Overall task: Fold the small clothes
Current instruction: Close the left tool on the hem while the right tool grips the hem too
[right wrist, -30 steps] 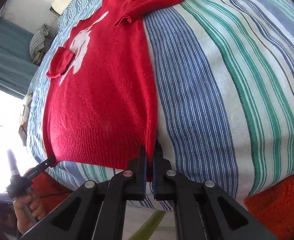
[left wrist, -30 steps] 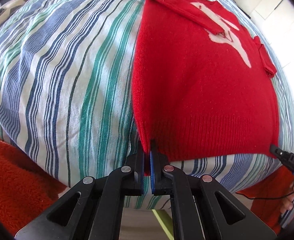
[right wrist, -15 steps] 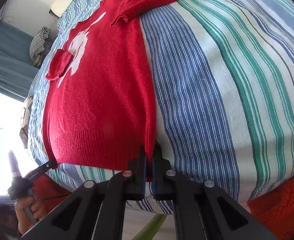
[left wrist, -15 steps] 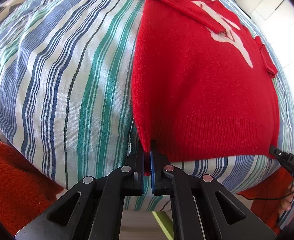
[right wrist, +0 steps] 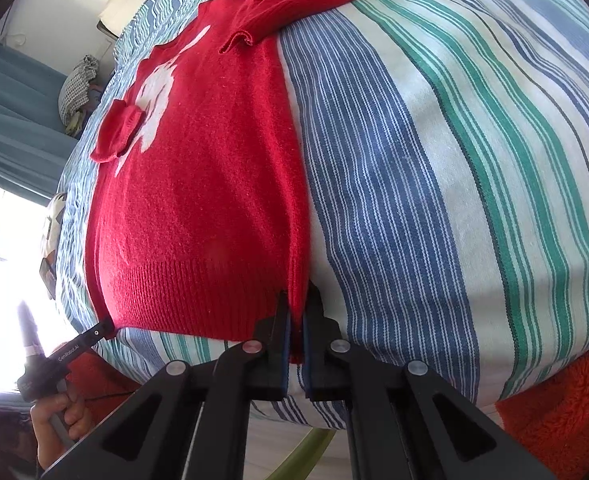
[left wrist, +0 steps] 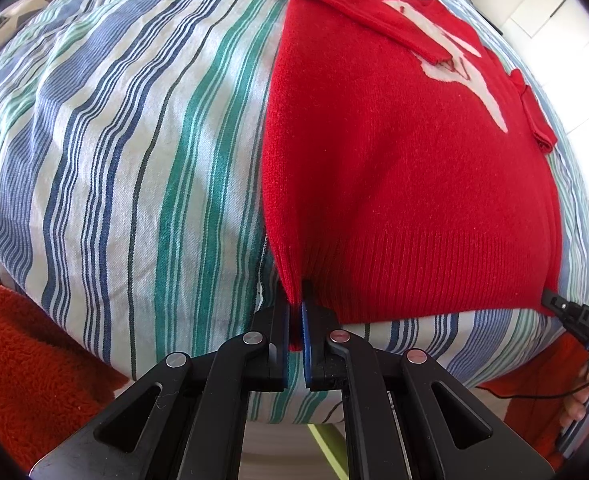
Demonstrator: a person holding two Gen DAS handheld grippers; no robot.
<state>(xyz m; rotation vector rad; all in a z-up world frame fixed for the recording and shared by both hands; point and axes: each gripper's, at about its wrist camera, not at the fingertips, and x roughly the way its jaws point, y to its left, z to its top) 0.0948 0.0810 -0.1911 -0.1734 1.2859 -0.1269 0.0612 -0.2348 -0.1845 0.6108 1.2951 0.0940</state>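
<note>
A small red knit sweater (left wrist: pixel 406 168) with a white figure on its chest lies flat on a striped bed cover (left wrist: pixel 126 152), both sleeves folded in over the body. My left gripper (left wrist: pixel 295 304) is shut on the left corner of the ribbed hem. My right gripper (right wrist: pixel 296 300) is shut on the other hem corner of the sweater (right wrist: pixel 198 184). The right gripper (left wrist: pixel 574 316) shows at the right edge of the left wrist view, and the left gripper (right wrist: pixel 90 334) shows at the left of the right wrist view.
The striped cover (right wrist: pixel 434 168) drops off at the near edge of the bed. An orange fleecy fabric (left wrist: pixel 26 364) hangs below the edge on both sides (right wrist: pixel 562 412). A blue curtain (right wrist: pixel 10 120) and a bright window are at the left.
Both grippers stay shut on the hem corners. The hem corners have lifted slightly and the sweater sits a little nearer in both views.
</note>
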